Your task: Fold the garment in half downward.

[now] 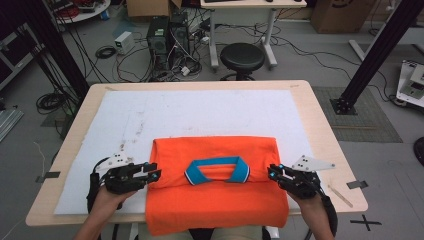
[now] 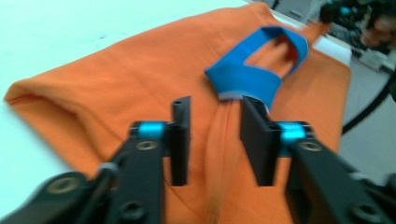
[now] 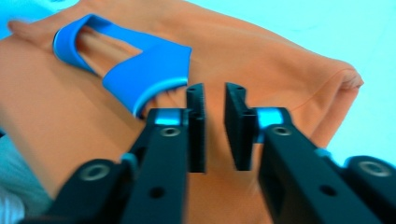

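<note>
So: orange polo shirt (image 1: 215,192), soft knit, folded into a rough rectangle, lies flat between the 2 tongs on a white sheet (image 1: 200,112) over the wooden counter (image 1: 327,145). Blue ribbed collar (image 1: 217,170) forms a flat loop, roughly midway between them. Left tongs (image 1: 156,173) sit at the shirt's left edge, flat black jaws parted, a raised fabric crease between them, nothing clamped. Right tongs (image 1: 271,172) at the right edge, jaws slightly apart over cloth, no grip. Shirt's near hem hangs off the counter edge.
</note>
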`<state>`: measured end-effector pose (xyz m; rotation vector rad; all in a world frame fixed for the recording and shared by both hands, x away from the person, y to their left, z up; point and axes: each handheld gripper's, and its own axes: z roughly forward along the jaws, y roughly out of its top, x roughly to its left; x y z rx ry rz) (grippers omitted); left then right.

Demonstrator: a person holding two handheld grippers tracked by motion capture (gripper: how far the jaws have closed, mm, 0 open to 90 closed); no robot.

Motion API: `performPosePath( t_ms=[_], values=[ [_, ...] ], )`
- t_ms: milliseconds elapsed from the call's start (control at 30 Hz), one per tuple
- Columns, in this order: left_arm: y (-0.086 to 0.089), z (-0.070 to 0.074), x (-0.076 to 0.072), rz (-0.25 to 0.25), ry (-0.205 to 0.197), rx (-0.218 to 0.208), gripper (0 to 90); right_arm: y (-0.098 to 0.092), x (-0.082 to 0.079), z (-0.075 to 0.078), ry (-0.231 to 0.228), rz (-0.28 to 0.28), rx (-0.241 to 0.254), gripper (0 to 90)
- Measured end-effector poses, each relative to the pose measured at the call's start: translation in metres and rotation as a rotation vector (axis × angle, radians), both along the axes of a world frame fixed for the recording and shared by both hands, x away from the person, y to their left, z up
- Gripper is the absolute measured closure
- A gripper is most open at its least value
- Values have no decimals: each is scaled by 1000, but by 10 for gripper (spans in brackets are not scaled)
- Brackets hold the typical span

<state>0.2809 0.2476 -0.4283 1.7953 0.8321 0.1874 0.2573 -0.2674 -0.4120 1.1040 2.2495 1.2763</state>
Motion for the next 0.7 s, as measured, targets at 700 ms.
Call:
performPosePath(
  t_ms=[700],
  values=[
    [-2, -10, 100, 244, 88, 68, 329, 2, 107, -13, 68, -296, -76, 373]
  ],
)
